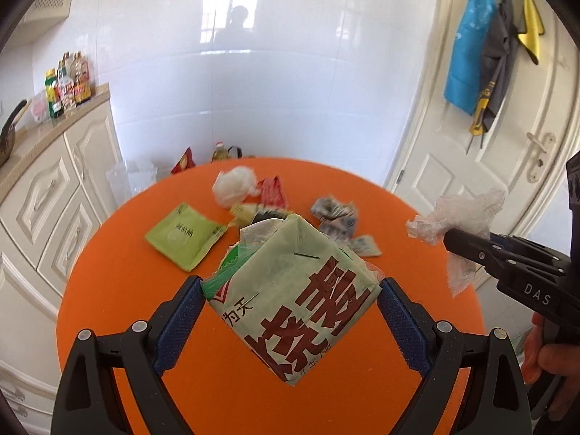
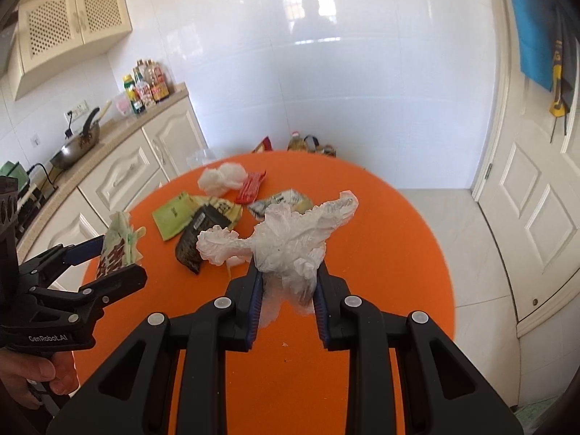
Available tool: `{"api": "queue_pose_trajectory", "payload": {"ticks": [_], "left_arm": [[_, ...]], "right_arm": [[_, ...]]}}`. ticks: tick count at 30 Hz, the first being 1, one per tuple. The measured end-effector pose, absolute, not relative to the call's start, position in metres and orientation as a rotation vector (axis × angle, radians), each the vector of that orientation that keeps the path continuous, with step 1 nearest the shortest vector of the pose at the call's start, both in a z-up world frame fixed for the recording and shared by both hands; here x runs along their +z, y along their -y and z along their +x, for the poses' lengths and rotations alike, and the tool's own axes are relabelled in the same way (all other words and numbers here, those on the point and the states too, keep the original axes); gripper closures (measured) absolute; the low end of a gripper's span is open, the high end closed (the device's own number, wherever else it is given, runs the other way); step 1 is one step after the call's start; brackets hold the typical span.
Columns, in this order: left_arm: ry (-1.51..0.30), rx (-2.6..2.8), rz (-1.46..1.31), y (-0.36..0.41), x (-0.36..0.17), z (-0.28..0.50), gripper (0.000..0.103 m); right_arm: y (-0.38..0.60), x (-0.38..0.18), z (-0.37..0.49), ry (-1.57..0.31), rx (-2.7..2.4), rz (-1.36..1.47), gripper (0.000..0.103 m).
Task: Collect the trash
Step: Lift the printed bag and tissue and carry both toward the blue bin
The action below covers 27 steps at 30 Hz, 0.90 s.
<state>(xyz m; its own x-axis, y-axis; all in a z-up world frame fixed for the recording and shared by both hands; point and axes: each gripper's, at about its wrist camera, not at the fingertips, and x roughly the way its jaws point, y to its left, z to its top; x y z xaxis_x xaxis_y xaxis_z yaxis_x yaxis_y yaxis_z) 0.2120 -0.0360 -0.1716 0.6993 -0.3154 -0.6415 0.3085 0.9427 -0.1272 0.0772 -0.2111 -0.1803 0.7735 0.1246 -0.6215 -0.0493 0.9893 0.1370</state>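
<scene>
Wrapper (image 1: 290, 290) light, crushable, pinched across its sides by left gripper (image 1: 290, 301) | right gripper (image 2: 286, 275) clamped on flimsy plastic wad (image 2: 286, 243), bunched middle safest

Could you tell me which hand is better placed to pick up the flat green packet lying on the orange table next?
Neither is free: the left gripper is clamped on a green wrapper, the right gripper on crumpled clear plastic. Once emptied, probably left: the green packet lies on its side of the table.
</scene>
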Motion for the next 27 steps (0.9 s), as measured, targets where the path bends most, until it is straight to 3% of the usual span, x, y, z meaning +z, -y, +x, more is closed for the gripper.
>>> {"api": "queue_pose_trajectory", "payload": {"ticks": [14, 27], "left_arm": [[-0.534, -0.517, 0.051, 0.111, -0.1, 0.155, 0.011], [-0.565, -0.802, 0.128, 0.232, -0.105, 0.134, 0.011]], "right_arm": [[0.273, -0.094, 0.001, -0.467, -0.038, 0.117, 0.078], [0.407, -0.098, -0.082, -0.44, -0.344, 0.223, 0.078]]}}
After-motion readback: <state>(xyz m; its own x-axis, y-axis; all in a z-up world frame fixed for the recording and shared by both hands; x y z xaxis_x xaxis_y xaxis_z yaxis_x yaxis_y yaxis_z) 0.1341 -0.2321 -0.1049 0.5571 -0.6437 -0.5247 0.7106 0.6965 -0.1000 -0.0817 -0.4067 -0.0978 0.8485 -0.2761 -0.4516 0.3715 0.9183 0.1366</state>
